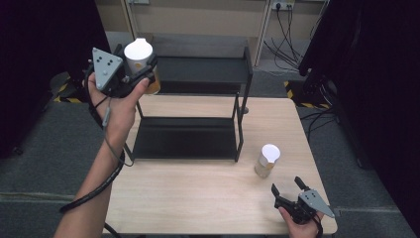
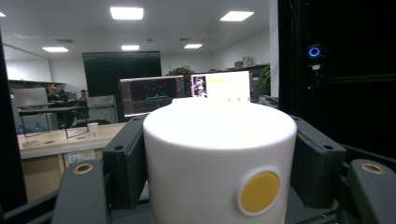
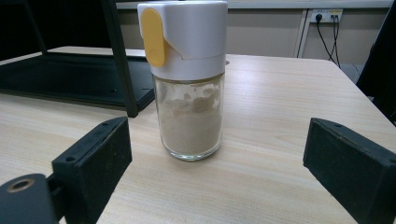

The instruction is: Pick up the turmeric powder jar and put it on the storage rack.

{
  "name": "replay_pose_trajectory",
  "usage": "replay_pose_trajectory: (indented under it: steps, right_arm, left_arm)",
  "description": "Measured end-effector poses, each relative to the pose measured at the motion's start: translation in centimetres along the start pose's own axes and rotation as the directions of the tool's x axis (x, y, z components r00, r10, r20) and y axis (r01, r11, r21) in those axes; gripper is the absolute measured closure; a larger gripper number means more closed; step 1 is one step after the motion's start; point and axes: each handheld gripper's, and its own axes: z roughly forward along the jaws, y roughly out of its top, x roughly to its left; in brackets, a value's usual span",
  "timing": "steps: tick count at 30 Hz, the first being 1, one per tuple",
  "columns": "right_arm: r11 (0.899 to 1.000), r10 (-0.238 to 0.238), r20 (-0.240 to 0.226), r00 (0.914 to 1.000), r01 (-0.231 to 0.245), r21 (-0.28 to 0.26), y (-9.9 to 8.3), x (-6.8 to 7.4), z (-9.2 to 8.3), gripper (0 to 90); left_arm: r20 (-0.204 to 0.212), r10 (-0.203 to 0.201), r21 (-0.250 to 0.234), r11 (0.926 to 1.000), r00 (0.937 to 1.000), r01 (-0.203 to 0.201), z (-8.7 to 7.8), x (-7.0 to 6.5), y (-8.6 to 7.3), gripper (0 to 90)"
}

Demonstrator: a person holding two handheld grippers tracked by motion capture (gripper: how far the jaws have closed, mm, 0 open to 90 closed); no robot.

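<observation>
No words or numbers can be read anywhere. The far screens [image 2: 184, 92] glow, but their writing is too small and blurry.

Black 2-tier rack [image 1: 190, 136] blocks table centre; its posts hem the shelves. Front tabletop [image 1: 198, 198] free, except 1 jar [image 1: 267, 160] front right.

The high view looks forward and down over the pale wooden worktop [image 1: 198, 198] and black two-tier metal rack [image 1: 190, 136]. The left gripper view sits tight behind a white-capped jar [image 2: 219, 158], facing a seemingly office-like room. The right gripper view looks level across the worktop at a glass spice jar with a white-and-yellow cap [image 3: 189, 79], which the high view shares.
</observation>
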Motion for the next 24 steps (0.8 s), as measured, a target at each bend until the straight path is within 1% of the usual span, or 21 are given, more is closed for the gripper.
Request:
replay_pose_trajectory:
  steps: [3,4,7,9,12,18,24]
  right_arm:
    - [1.000,-0.003,0.000,1.0000,0.003,-0.001,0.0,0.0,0.0,8.2]
    - [1.000,-0.003,0.000,1.0000,0.003,0.000,0.0,0.0,0.0,8.2]
    - [1.000,-0.003,0.000,1.0000,0.003,0.000,0.0,0.0,0.0,8.2]
    - [1.000,-0.003,0.000,1.0000,0.003,-0.001,0.0,0.0,0.0,8.2]
    - [1.000,-0.002,-0.001,1.0000,0.002,-0.001,0.0,0.0,0.0,8.2]
    - [1.000,-0.005,-0.001,1.0000,0.005,-0.001,0.0,0.0,0.0,8.2]
    - [1.000,-0.007,-0.001,1.0000,0.007,0.000,0.0,0.0,0.0,8.2]
  left_arm:
    - [-0.010,0.002,-0.001,1.0000,0.9999,-0.002,0.3,0.1,0.2,31.0]
    - [-0.020,0.005,0.000,1.0000,0.9998,-0.005,0.7,0.3,0.4,31.0]
    - [-0.027,0.007,-0.004,1.0000,0.9996,-0.007,0.9,0.4,0.5,31.0]
    - [-0.036,0.016,-0.003,0.9999,0.9992,-0.016,1.4,0.5,0.8,31.0]
    - [-0.044,0.012,-0.001,0.9999,0.9990,-0.012,1.8,0.7,1.0,30.9]
    - [-0.061,0.016,-0.006,0.9999,0.9980,-0.016,2.5,0.9,1.1,31.0]
    - [-0.075,0.030,0.006,0.9995,0.9967,-0.029,3.5,1.4,1.0,31.0]
